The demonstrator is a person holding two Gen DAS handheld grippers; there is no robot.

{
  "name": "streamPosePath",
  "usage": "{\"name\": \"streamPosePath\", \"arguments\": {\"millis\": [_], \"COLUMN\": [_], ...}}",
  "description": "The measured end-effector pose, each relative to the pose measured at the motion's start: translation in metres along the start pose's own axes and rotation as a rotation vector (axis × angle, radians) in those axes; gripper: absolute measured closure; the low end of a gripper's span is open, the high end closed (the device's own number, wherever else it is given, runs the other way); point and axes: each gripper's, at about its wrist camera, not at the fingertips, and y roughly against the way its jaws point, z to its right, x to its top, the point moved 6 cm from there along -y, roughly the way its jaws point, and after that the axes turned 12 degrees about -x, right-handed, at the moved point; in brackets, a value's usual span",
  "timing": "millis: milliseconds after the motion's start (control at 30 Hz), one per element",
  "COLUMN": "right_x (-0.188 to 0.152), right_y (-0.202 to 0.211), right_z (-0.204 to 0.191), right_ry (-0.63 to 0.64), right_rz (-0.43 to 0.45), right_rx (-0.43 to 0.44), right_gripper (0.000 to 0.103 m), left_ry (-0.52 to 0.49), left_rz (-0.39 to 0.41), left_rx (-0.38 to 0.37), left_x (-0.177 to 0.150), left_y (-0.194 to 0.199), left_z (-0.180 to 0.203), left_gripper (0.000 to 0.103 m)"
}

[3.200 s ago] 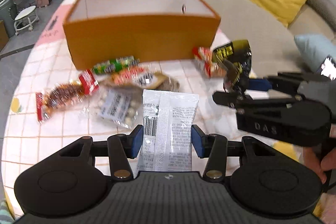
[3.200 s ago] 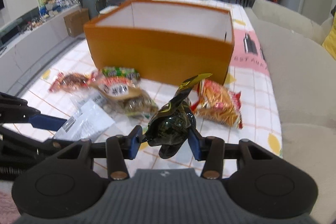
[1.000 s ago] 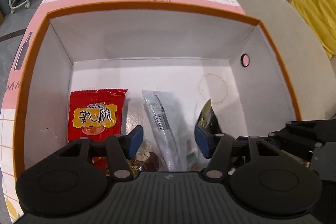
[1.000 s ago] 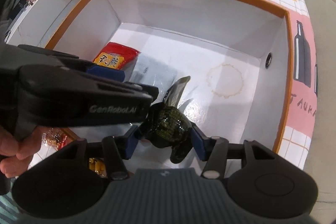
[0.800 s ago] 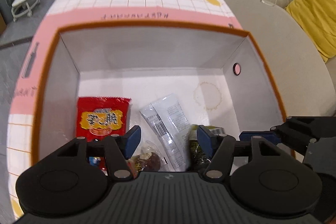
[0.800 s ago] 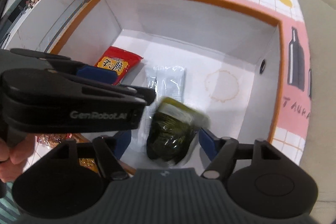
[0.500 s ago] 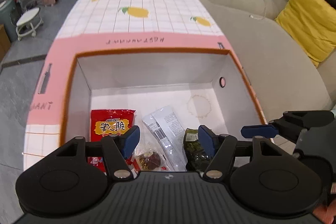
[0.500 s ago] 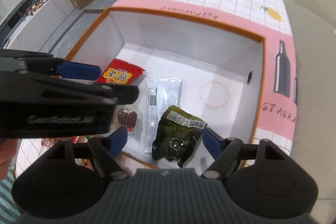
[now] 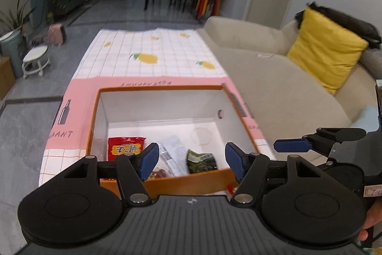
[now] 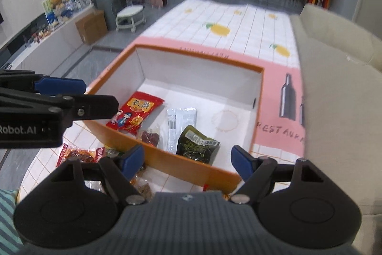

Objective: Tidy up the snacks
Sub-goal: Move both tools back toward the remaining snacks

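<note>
Both grippers, left (image 9: 191, 158) and right (image 10: 188, 158), were held wide and empty above the orange box (image 10: 191, 165).
Four packets were counted inside; the silver sachet (image 10: 177, 127) was laid lengthwise toward the far wall.

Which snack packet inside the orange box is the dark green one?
The crinkled dark green packet at the box's near wall, right of the white packet; the red packet lies farthest left.

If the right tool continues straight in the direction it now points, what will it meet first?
Probably the dark green snack packet lying in the orange box: it sits between the open fingers of the right tool. Depth is unclear, so the box's near wall might come first.
</note>
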Motion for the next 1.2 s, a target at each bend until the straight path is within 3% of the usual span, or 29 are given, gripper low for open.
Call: {"name": "streamPosePath", "arguments": {"millis": [200,400,500,700,867,1000,1200], "right_x": [-0.040,-0.088,-0.115,-0.148,-0.158,-0.158,-0.148], "right_y": [0.041,0.061,0.063,0.044,0.023,0.013,-0.008], "right_z": [0.001,0.001,-0.001,-0.003,0.000,-0.002,0.001], "right_ry": [-0.028,-0.092,-0.113,-0.091,-0.109,-0.106,-0.130], "right_rz": [0.129,0.192,0.208,0.195,0.148,0.143,0.127], "right_rx": [-0.019,-0.083,-0.140,-0.255,-0.246,-0.254,-0.269], "right_gripper": [0.019,0.017,0.016,0.014,0.010,0.009,0.009], "left_ry": [-0.071,-0.019,0.006,-0.043,-0.074,-0.003,0.225], "left_rz": [0.079,0.108,0.088,0.001,-0.050,-0.052,-0.055], "left_rx": [0.020,0.041,0.070,0.117,0.131,0.147,0.125], "left_x": [-0.031,-0.069,-0.092,-0.128,-0.142,-0.146,-0.144], "left_y": [0.028,0.035,0.028,-0.001,-0.012,-0.017,-0.031], "left_z": [0.020,0.020,0.015,0.006,0.001,-0.012,-0.043], "left_gripper": [0.028,0.028,0.028,0.028,0.028,0.028,0.028]}}
